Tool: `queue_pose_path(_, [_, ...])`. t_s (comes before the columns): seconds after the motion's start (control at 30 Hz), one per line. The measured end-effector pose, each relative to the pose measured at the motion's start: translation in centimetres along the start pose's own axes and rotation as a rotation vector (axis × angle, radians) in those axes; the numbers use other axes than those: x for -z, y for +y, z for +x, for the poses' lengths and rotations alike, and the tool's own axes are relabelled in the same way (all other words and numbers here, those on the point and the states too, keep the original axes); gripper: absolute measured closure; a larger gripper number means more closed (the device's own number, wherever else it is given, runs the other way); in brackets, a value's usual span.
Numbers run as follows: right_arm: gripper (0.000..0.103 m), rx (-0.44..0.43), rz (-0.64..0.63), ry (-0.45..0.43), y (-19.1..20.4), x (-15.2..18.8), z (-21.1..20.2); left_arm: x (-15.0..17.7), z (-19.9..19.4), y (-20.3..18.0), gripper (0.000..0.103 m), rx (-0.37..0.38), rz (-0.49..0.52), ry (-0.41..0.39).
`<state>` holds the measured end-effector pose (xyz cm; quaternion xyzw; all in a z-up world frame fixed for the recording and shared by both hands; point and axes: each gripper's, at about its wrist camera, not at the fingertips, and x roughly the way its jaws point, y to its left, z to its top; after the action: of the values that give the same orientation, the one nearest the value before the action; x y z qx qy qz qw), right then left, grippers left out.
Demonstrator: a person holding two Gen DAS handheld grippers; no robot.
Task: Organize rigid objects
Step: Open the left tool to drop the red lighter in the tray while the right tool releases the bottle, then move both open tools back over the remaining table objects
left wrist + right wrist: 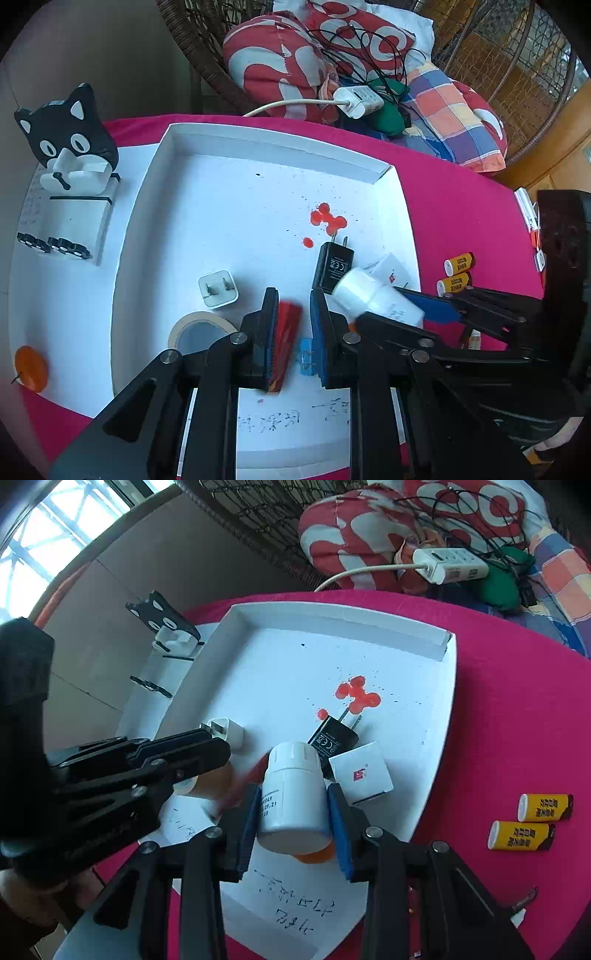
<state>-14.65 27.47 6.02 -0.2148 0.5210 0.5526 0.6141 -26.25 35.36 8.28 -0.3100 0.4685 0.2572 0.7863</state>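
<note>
Magenta tablecloth covers the table, with a wicker chair piled with red-and-white patterned cushions behind it. A shallow white cardboard tray sits on the cloth, its floor marked by a red ink stain. Inside the tray: a white two-prong plug adapter, a black two-prong charger, a small white box with a red logo, and a roll of beige masking tape. Right gripper has both blue pads pressed against a white plastic screw-cap bottle, holding it above the tray's near edge, cap pointing away. Left gripper has its jaws parted, a blurred red object lying against the inner face of the left finger; whether it is truly gripped cannot be told. Two yellow cylindrical tubes lie side by side on the cloth, right of the tray. A black-and-white cat figure stands left of the tray.
</note>
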Motion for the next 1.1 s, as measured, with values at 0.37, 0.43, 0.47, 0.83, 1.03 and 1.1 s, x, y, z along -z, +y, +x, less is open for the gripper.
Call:
queue_pose_path(0.37, [0.008, 0.01, -0.018, -0.067, 0.8, -0.1, -0.9, -0.2, -3.1, 0.6, 0.003, -0.035, -0.06, -0.128])
queue_pose_path(0.43, [0.007, 0.012, -0.021, -0.078, 0.9, 0.0, -1.3, -0.2, -3.7, 0.5, 0.003, -0.055, -0.066, -0.144])
queue_pose_path(0.47, [0.002, 0.015, -0.021, -0.089, 0.8, 0.1, -1.7, -0.1, -4.0, 0.4, 0.003, -0.067, -0.069, -0.153])
queue_pose_path(0.83, [0.0, 0.034, -0.01, -0.191, -0.6, 1.7, -6.4, 0.4, -7.2, -3.3, 0.003, -0.13, -0.031, -0.255])
queue_pose_path(1.03, [0.0, 0.094, 0.064, -0.23, -4.9, 3.5, -9.3, 0.8, -6.1, -7.4, 0.003, -0.081, -0.001, -0.235])
queue_pose_path(1.1, [0.0, 0.112, 0.1, -0.24, -6.9, 4.4, -10.4, 0.7, -5.6, -8.9, 0.003, -0.074, 0.016, -0.227])
